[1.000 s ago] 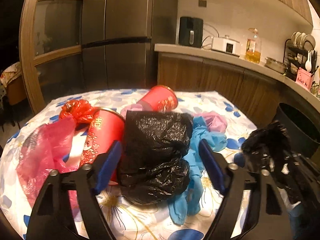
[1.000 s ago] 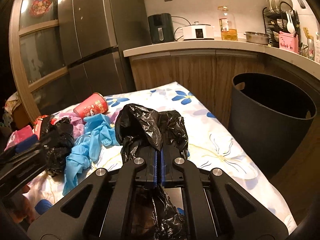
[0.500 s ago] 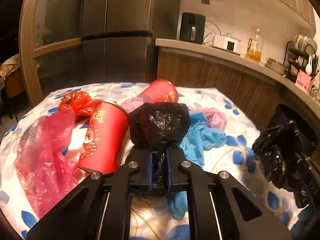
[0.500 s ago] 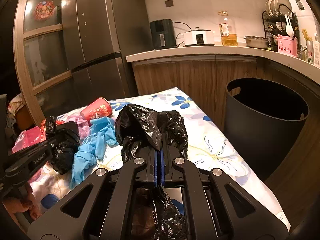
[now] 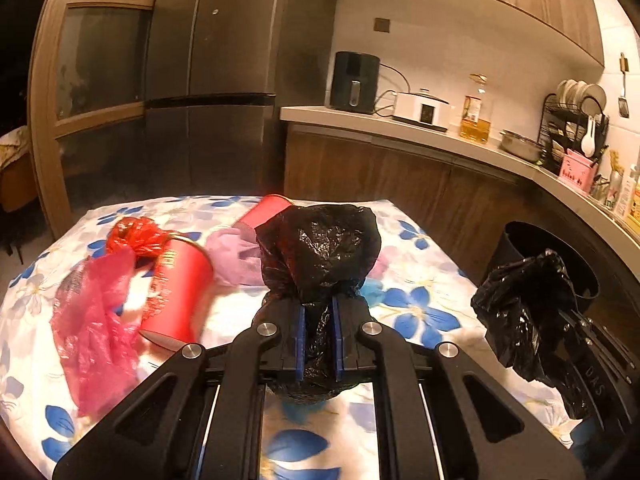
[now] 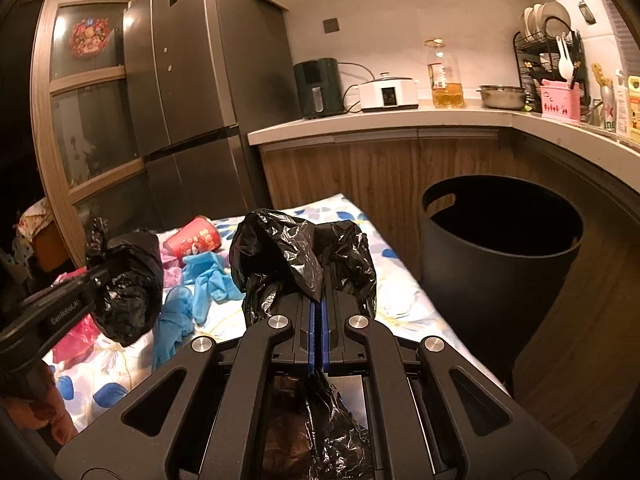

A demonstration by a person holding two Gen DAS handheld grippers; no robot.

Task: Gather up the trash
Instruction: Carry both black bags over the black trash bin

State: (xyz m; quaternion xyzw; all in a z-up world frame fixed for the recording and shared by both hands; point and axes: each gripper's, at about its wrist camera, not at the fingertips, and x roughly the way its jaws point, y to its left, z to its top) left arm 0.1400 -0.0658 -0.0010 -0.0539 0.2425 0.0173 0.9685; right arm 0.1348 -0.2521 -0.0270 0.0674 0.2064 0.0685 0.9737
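A crumpled black plastic bag [image 5: 318, 248] bulges out ahead of the left gripper [image 5: 318, 312], whose jaws are clamped on its neck. The right gripper [image 6: 319, 308] pinches a second crumpled black bag [image 6: 296, 252] likewise. Ahead-right of it stands a round black bin [image 6: 496, 264] (inside too dark to read). Left of both lie red paper cups [image 5: 178, 292] and blue gloves [image 6: 200, 284] on the floral tablecloth [image 5: 420, 308].

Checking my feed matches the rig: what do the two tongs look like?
Both tongs, left and right, are matte black angular linkages with round silver pivot bolts and blue finger pads. White lettering marks the left tongs' side. No cables or sleeves show.
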